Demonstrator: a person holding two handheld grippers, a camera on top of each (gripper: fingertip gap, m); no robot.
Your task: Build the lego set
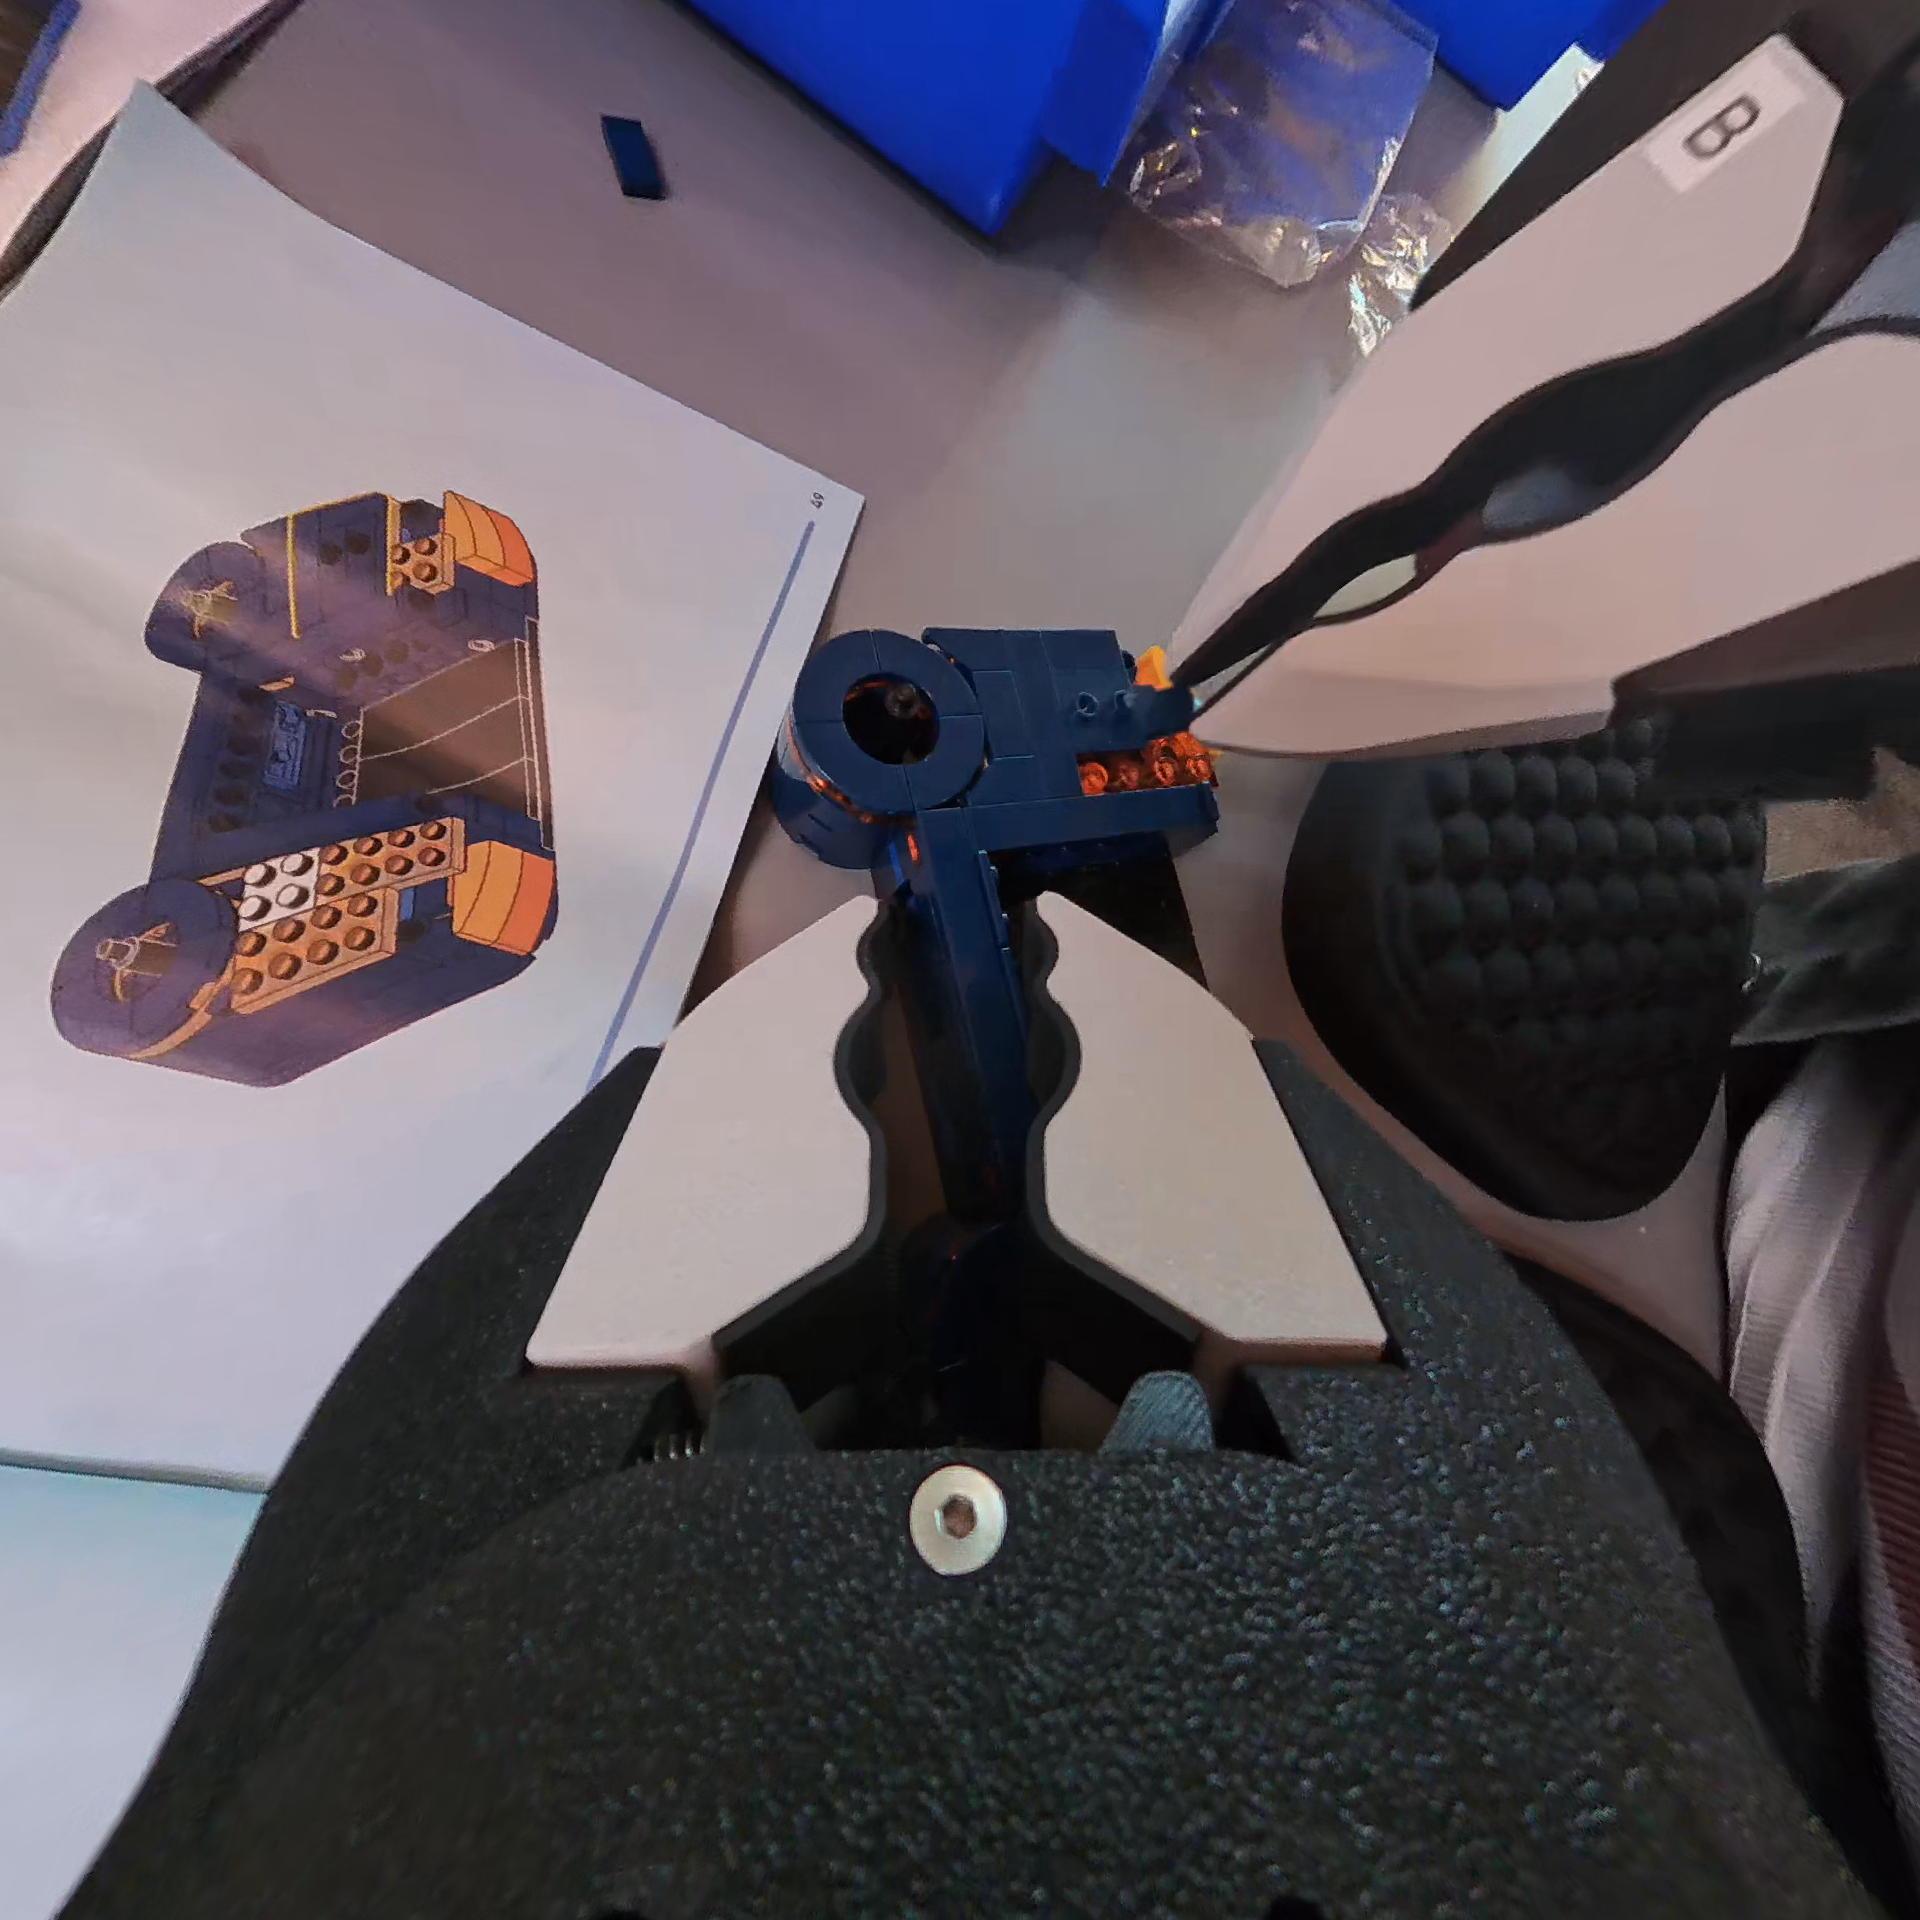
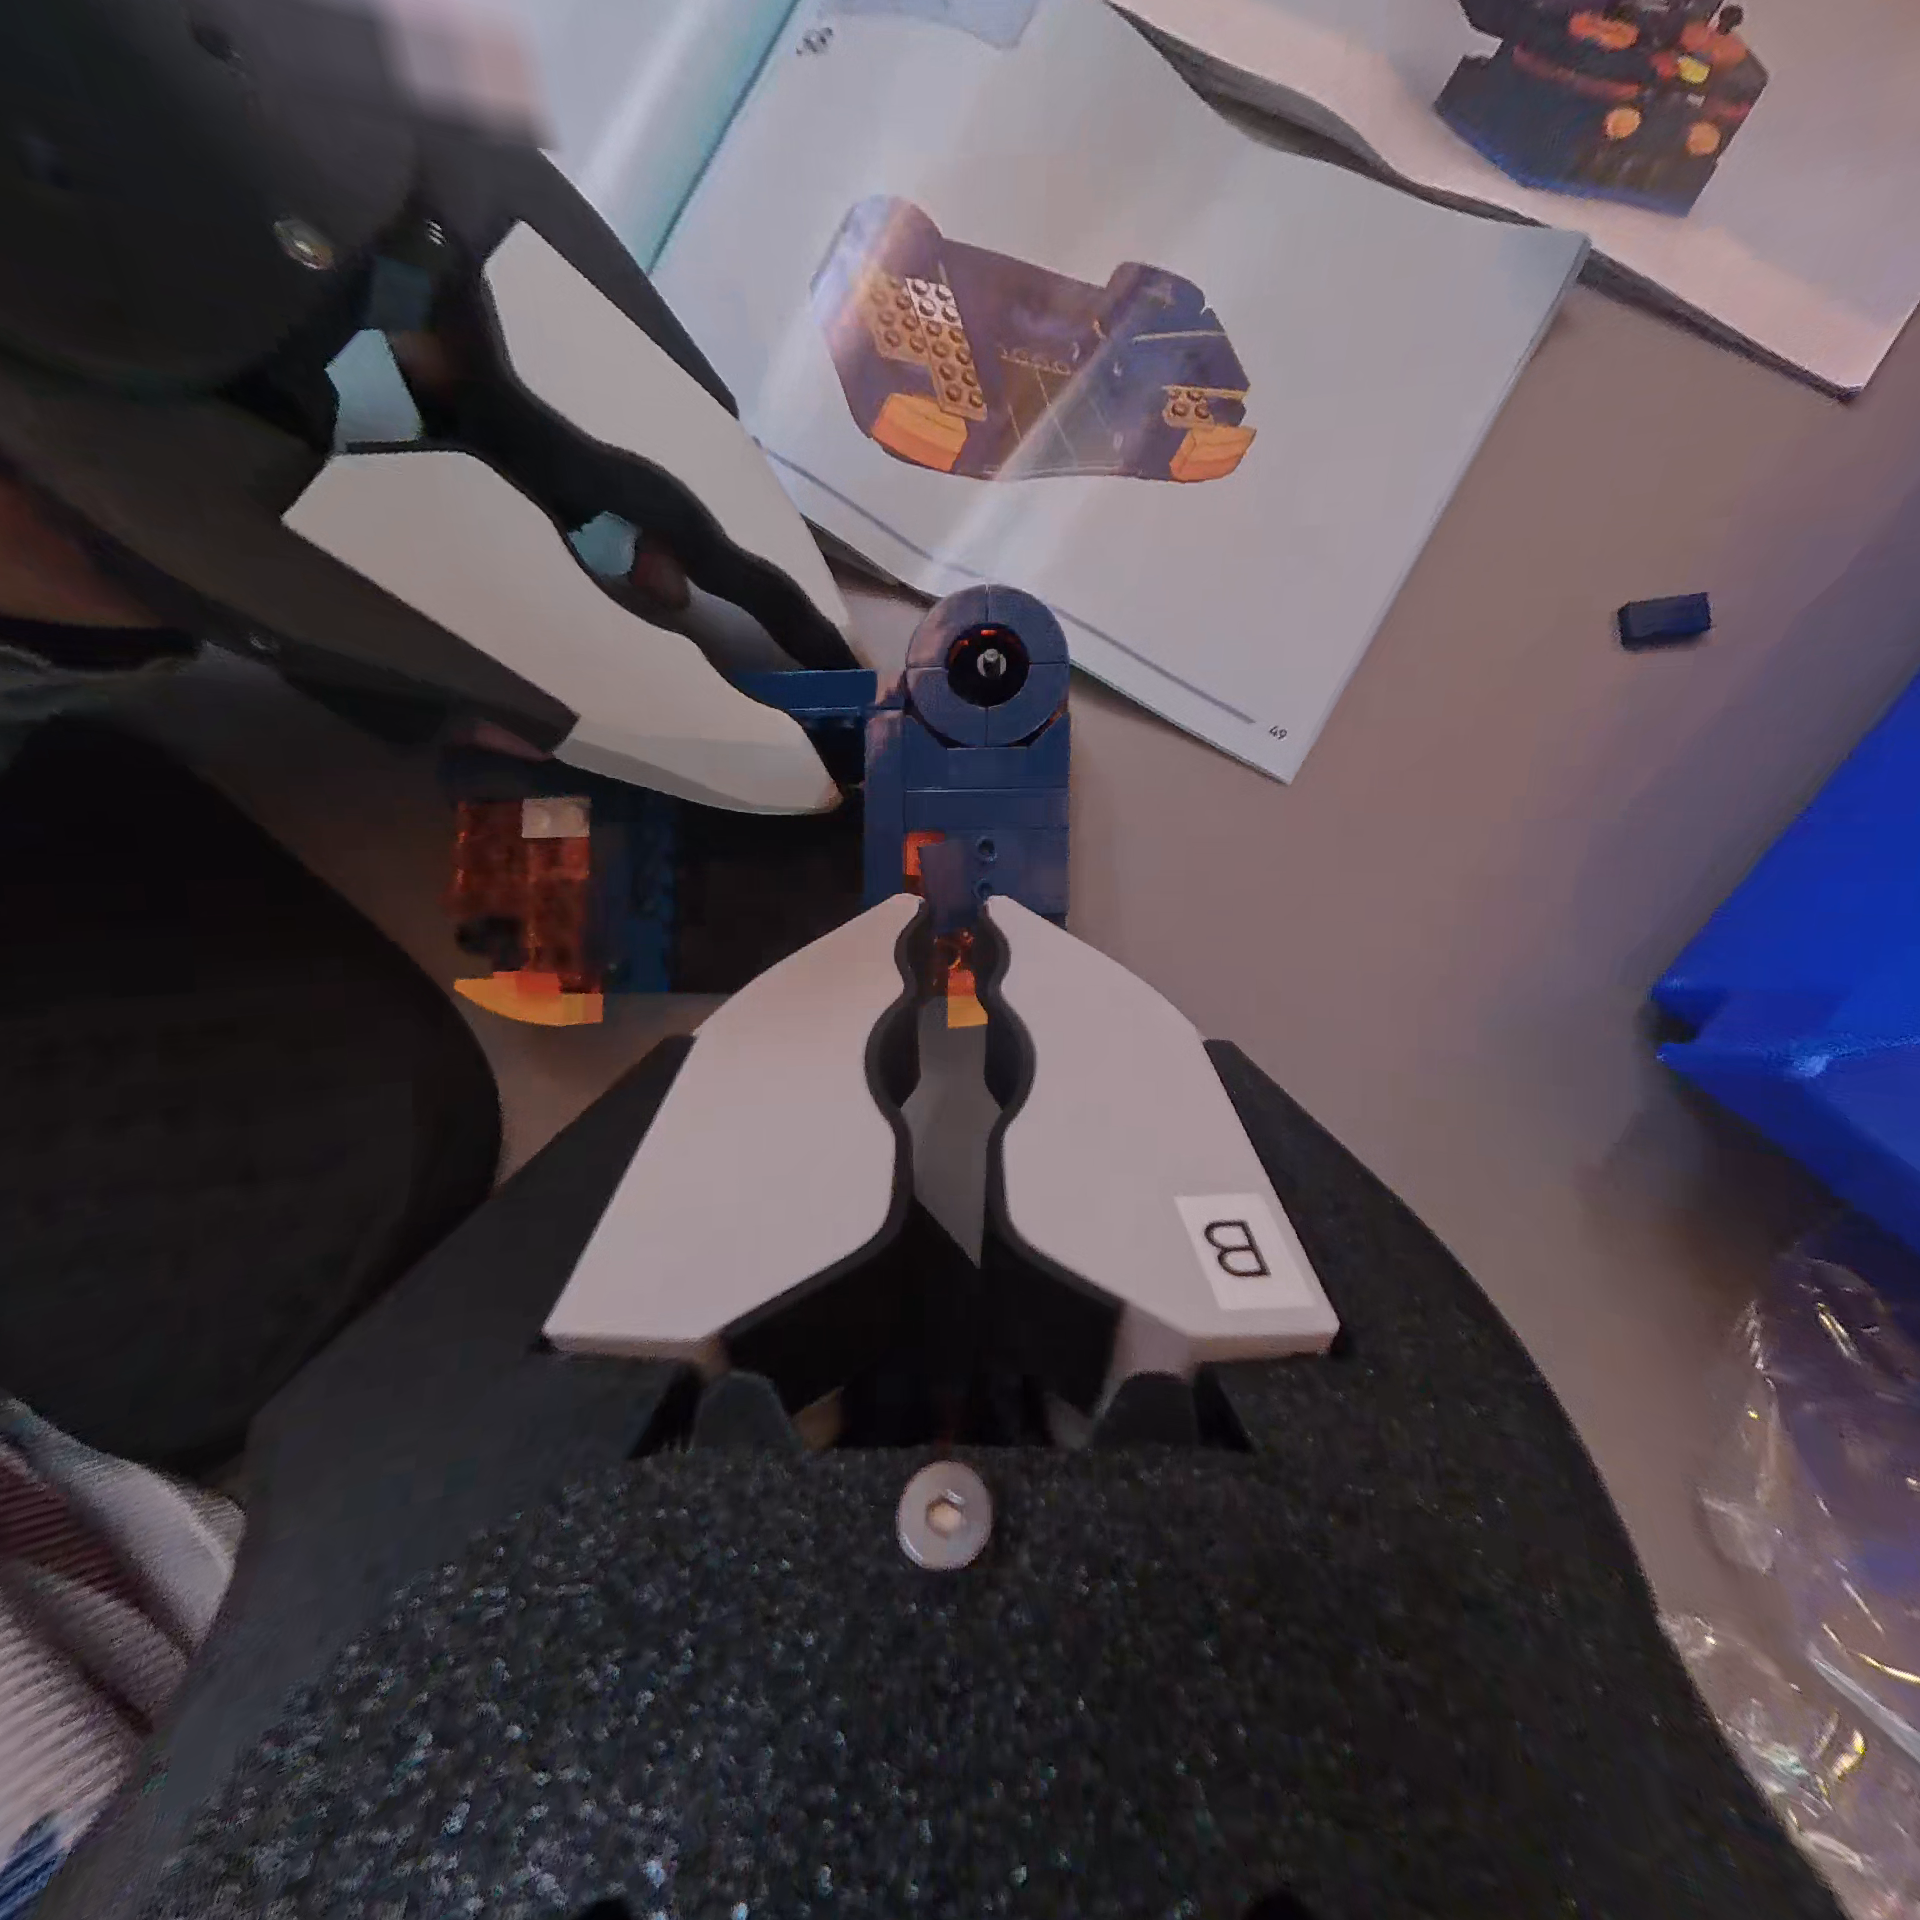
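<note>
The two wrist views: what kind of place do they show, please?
Probably a hobby or work desk set up for toy-brick building. On the plain grey tabletop lie an open paper instruction booklet, a crinkled clear plastic bag and a bright blue box.

Both grippers are crowding the lego build (image 1: 997, 727); instruction booklet (image 1: 364, 623) lying just beside it. Blue box (image 2: 1808, 997) and what is probably a plastic bag (image 2: 1829, 1455) are blocking one side, bare table (image 2: 1351, 935) between.
</note>
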